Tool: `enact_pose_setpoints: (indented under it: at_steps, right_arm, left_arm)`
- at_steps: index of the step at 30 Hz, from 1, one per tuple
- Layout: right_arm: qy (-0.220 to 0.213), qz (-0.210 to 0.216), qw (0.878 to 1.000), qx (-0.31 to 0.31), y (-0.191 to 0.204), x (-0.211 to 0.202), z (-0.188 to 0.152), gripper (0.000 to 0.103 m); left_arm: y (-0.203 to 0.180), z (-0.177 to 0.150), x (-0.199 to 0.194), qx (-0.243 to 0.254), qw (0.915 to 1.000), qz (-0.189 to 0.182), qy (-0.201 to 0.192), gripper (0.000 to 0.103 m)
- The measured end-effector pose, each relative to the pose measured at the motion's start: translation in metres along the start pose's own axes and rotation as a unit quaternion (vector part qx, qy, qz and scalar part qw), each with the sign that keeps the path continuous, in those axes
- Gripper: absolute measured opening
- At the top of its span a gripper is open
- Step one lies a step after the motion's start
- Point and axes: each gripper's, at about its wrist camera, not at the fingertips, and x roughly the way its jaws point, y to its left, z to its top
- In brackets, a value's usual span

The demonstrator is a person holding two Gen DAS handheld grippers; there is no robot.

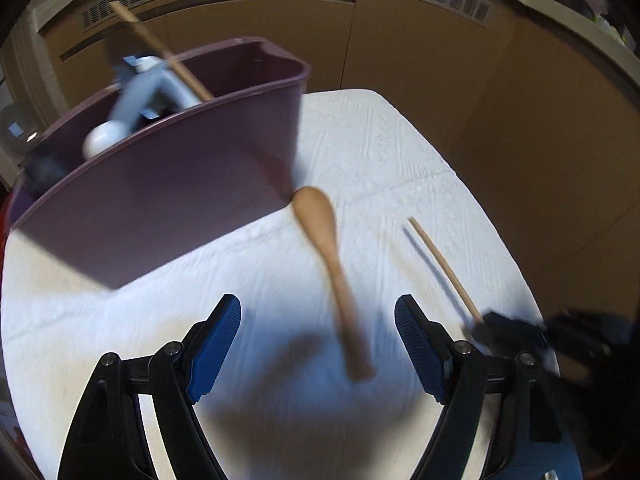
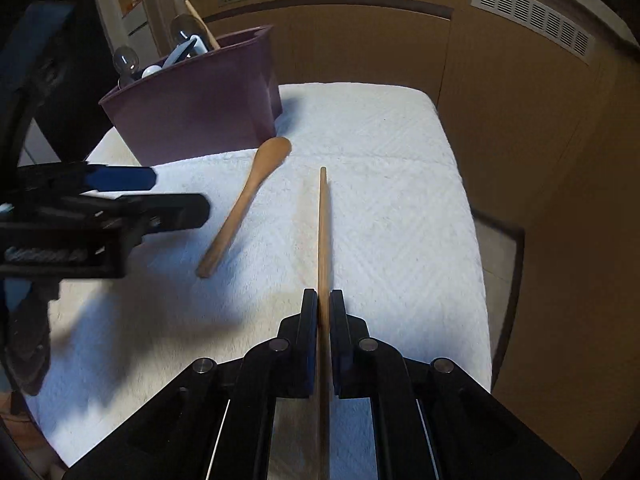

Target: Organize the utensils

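Chopstick [image 2: 322,224] grip comes first: the right gripper [image 2: 322,300] is clenched on the thin wooden stick, its black jaws pressed against it from both sides low on the shaft, so the free end runs straight out toward twelve o'clock over the white towel [image 2: 400,184]. Holding it near one end probably leaves a long free length to drop into the purple bin [image 2: 192,108], which stands at eleven o'clock and already carries upright utensils, a wooden handle among them. The wooden spoon [image 2: 244,204] lies flat on the towel at about ten o'clock from the stick, apart from it, bowl close to the bin's near corner. In the left wrist view the left gripper [image 1: 318,312] hangs released over that spoon [image 1: 332,272], blue pads wide on either side of the handle without touching it, seemingly lined up to straddle and pinch it. Neither piece is in the bin yet.
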Motion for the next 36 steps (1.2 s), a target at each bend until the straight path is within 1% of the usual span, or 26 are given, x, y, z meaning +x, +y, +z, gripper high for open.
enact_pose_setpoints:
  at_steps: [2,3,6,7,8,9,11,15,22,26,29,32,36]
  right_arm:
    - [-0.009,-0.007,1.0,0.008,-0.005,-0.007,-0.003,0.006]
    - [-0.014,-0.011,1.0,0.01,-0.009,-0.011,-0.005,0.006]
    - [-0.019,0.0,0.999,0.026,-0.018,-0.019,-0.01,0.006]
    - [-0.018,0.003,0.999,0.028,-0.018,-0.019,-0.01,0.006]
    - [-0.017,0.004,0.999,0.028,-0.018,-0.019,-0.009,0.006]
    - [-0.015,0.006,0.999,0.028,-0.018,-0.018,-0.01,0.006]
    - [-0.012,0.012,0.999,0.027,-0.016,-0.015,-0.01,0.006]
    - [-0.007,0.02,0.999,0.029,-0.012,-0.01,-0.01,0.006]
    - [-0.006,0.042,0.999,0.015,0.006,-0.011,-0.007,0.006]
    - [-0.006,0.054,0.999,0.002,0.02,-0.011,-0.004,0.006]
    - [-0.007,0.064,0.998,-0.004,0.028,-0.017,-0.002,0.006]
    - [-0.002,0.077,0.997,-0.01,0.035,-0.019,-0.002,0.006]
    - [0.019,0.09,0.996,-0.016,0.046,-0.011,-0.004,0.006]
  left_arm:
    - [-0.007,0.012,0.016,0.002,0.9999,0.004,0.012,0.072]
    - [-0.009,0.017,0.023,0.002,0.9998,0.011,0.017,0.072]
    - [-0.012,0.028,0.039,0.001,0.999,0.038,0.024,0.065]
    - [-0.013,0.029,0.043,0.002,0.9987,0.044,0.026,0.059]
    - [-0.014,0.03,0.045,0.004,0.9984,0.052,0.024,0.057]
    - [-0.015,0.03,0.044,0.009,0.9984,0.053,0.018,0.052]
    - [-0.018,0.028,0.04,0.028,0.9984,0.049,0.011,0.017]
    - [-0.017,0.013,0.027,0.053,0.9978,0.04,0.008,0.017]
    - [0.008,-0.04,-0.02,0.056,0.9981,0.019,0.014,0.017]
    - [0.027,-0.071,-0.05,0.045,0.9988,0.008,0.02,0.017]
    - [0.039,-0.088,-0.074,0.032,0.9994,0.007,0.01,0.017]
    - [0.047,-0.1,-0.091,0.013,0.9999,-0.001,-0.004,0.017]
    - [0.054,-0.108,-0.108,-0.005,0.9996,-0.017,-0.022,0.017]
